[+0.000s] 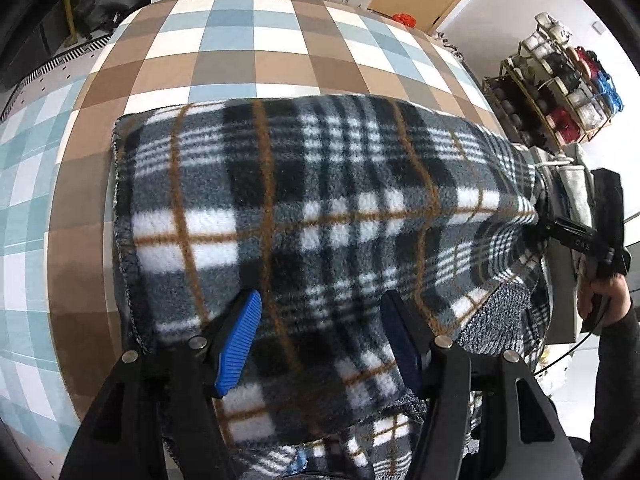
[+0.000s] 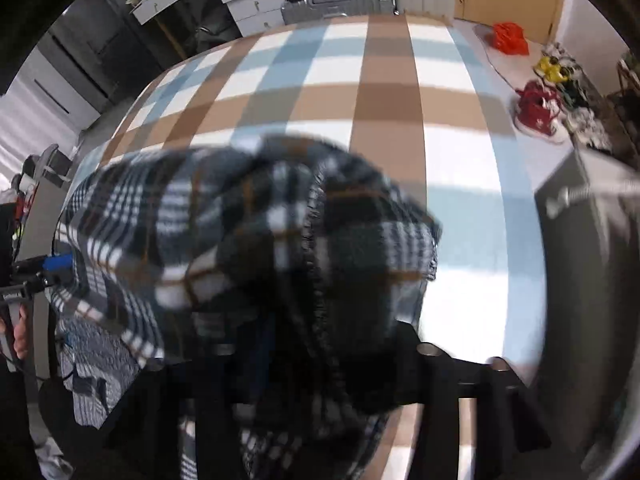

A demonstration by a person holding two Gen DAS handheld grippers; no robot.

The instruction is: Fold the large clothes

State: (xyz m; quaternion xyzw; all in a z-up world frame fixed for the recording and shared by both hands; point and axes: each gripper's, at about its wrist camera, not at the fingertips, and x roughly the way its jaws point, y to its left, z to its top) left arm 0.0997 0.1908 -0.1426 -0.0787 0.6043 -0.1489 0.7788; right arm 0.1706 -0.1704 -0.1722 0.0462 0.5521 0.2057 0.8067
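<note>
Oddly, no readable labels; left hand-held gripper (image 1: 320, 336) agape over plaid fleece (image 1: 320, 200); right (image 2: 320, 344) apparently pinching it.

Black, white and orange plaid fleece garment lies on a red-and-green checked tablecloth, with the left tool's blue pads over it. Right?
Not quite. The left wrist view shows the checked tablecloth is brown, light blue and white. The plaid fleece garment does lie on it, under the left tool.

Left gripper (image 1: 320, 340) tilted steeply down, blue-padded fingers (image 1: 238, 344) spread apart; right gripper (image 2: 320, 356) also angled down, jaws narrowed onto bunched plaid fabric (image 2: 256, 240), gripped by a hand (image 1: 608, 300) in a dark sleeve
</note>
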